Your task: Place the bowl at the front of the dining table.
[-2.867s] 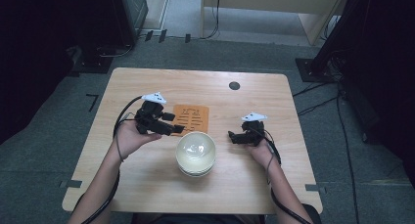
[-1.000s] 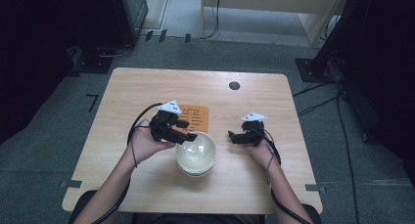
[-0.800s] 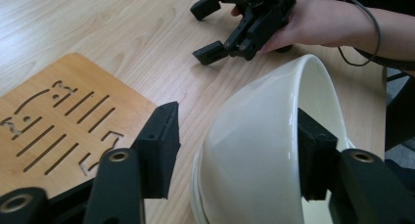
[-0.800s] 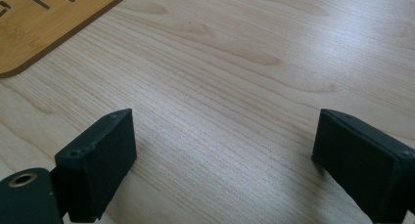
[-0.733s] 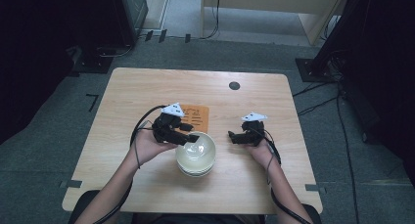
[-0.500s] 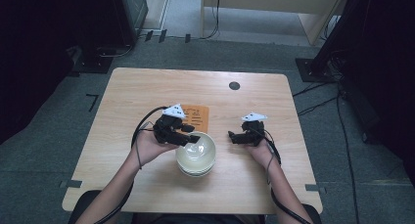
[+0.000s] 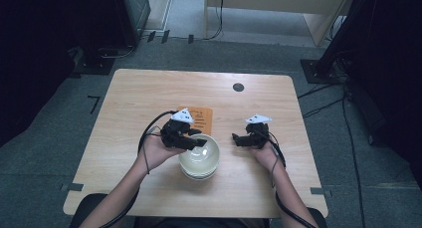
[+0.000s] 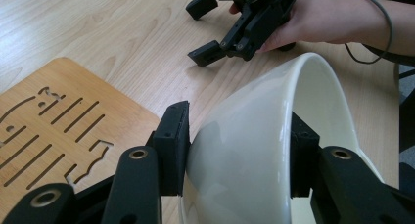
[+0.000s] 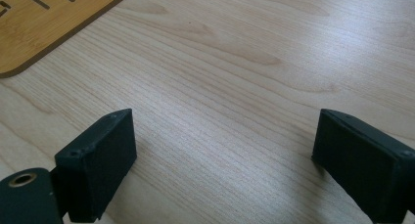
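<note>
A stack of white bowls [image 7: 199,157] stands near the table's front middle. My left gripper [image 7: 199,141] has its jaws astride the top bowl's rim [image 8: 244,150]: one pad lies against the outer wall and the other sits inside. The jaws have just been closing, and now they press on the wall. Right of the bowls, my right gripper [image 7: 238,138] rests low over the wood [image 9: 220,165], open and holding nothing. In the left gripper view the right gripper [image 8: 210,28] lies farther off in a hand.
An orange slotted wooden board [image 7: 201,119] lies flat just behind the bowls [image 8: 54,131] [image 9: 44,18]. A small black round disc [image 7: 238,87] sits near the far edge of the table [image 7: 124,103]. Cables trail from both grippers.
My left gripper has moved right from beside the board to the bowls and closed its jaws around the top bowl's rim. The right gripper has stayed put.
</note>
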Action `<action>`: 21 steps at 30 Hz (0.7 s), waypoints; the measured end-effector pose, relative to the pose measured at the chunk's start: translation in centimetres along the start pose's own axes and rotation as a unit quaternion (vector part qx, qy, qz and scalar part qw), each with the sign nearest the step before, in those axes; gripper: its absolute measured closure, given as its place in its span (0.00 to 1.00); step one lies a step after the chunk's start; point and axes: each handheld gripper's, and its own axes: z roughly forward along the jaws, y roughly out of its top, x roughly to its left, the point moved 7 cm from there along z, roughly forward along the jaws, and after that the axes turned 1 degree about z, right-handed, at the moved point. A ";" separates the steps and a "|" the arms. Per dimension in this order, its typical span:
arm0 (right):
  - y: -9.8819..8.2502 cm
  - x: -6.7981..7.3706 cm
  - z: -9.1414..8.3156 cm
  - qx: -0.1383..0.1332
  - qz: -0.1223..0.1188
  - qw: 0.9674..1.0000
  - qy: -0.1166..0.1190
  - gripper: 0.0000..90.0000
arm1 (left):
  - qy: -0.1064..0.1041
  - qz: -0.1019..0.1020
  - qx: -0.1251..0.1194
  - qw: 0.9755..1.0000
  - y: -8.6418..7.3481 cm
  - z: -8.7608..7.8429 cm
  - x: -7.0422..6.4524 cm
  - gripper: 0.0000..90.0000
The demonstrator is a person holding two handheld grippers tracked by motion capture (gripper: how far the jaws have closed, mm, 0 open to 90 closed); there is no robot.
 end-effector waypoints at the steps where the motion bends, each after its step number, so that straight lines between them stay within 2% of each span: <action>1: 0.0 0.0 0.0 0.000 0.000 1.000 0.000 0.09 | 0.002 0.001 0.001 1.000 0.0 0.1 0.0 0.60; 8: 0.0 0.0 0.0 0.000 0.000 1.000 0.000 0.09 | 0.022 0.004 0.003 1.000 0.1 0.4 0.1 0.68; 12: 0.0 0.0 0.0 0.000 0.000 1.000 0.000 0.09 | 0.021 -0.002 0.008 1.000 0.0 0.4 0.3 0.73; 15: 0.0 0.0 0.0 0.000 0.000 1.000 0.000 0.09 | 0.023 0.006 0.018 1.000 -0.2 0.5 0.4 0.76; 20: 0.0 0.0 0.0 0.000 0.000 1.000 0.000 0.09 | 0.004 0.003 0.020 1.000 -0.6 0.6 0.7 0.80; 21: 0.0 0.0 0.0 0.000 0.000 1.000 0.000 0.09 | -0.001 -0.002 0.018 1.000 -0.6 0.5 0.8 0.80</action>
